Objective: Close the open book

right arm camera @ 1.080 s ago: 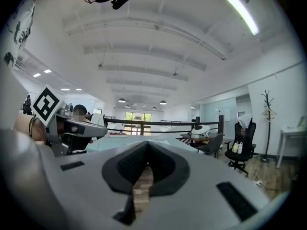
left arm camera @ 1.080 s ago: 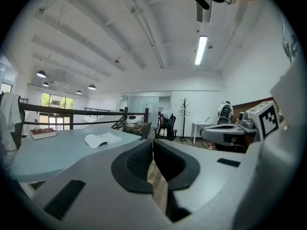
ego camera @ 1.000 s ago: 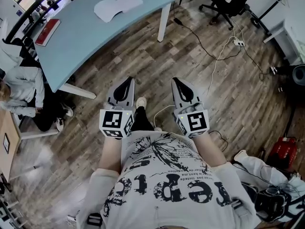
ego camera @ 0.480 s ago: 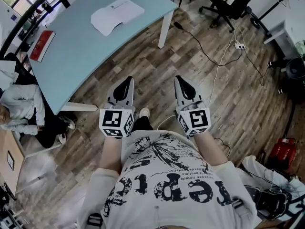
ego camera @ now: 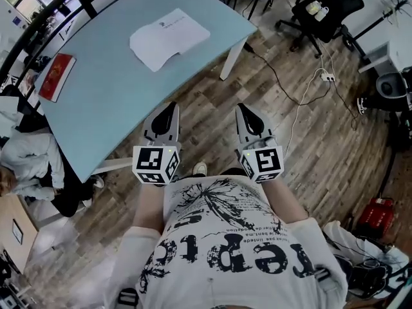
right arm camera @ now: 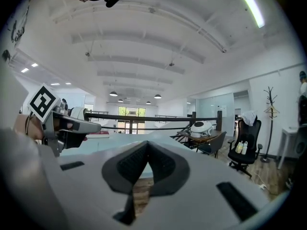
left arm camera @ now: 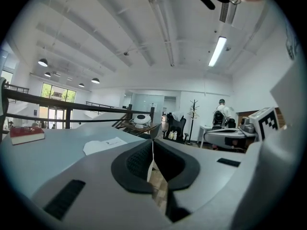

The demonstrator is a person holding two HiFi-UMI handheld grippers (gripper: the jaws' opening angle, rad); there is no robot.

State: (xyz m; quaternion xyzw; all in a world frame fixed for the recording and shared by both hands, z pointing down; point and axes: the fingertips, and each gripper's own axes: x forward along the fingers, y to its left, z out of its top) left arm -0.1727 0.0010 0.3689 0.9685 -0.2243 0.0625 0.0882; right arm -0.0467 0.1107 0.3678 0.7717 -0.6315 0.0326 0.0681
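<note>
The open book point(ego camera: 168, 38) lies flat with its white pages up on the pale blue table point(ego camera: 109, 102), towards the far side; in the left gripper view the open book point(left arm camera: 103, 144) shows low on the tabletop. My left gripper point(ego camera: 168, 107) is shut and empty, held level just short of the table's near edge. My right gripper point(ego camera: 245, 108) is beside it over the wooden floor, also shut with nothing in it. In their own views the left gripper point(left arm camera: 152, 141) and the right gripper point(right arm camera: 147, 143) show pads meeting at the tip.
A closed red book point(ego camera: 56, 76) lies at the table's left end. A table leg point(ego camera: 232, 60) stands ahead of the right gripper. Cables point(ego camera: 290, 89) trail over the floor to an office chair point(ego camera: 315, 8). A person sits at the left point(ego camera: 32, 156).
Both grippers have advanced together towards the table, staying shut. The table and the open book now sit nearer and lower in the head view.
</note>
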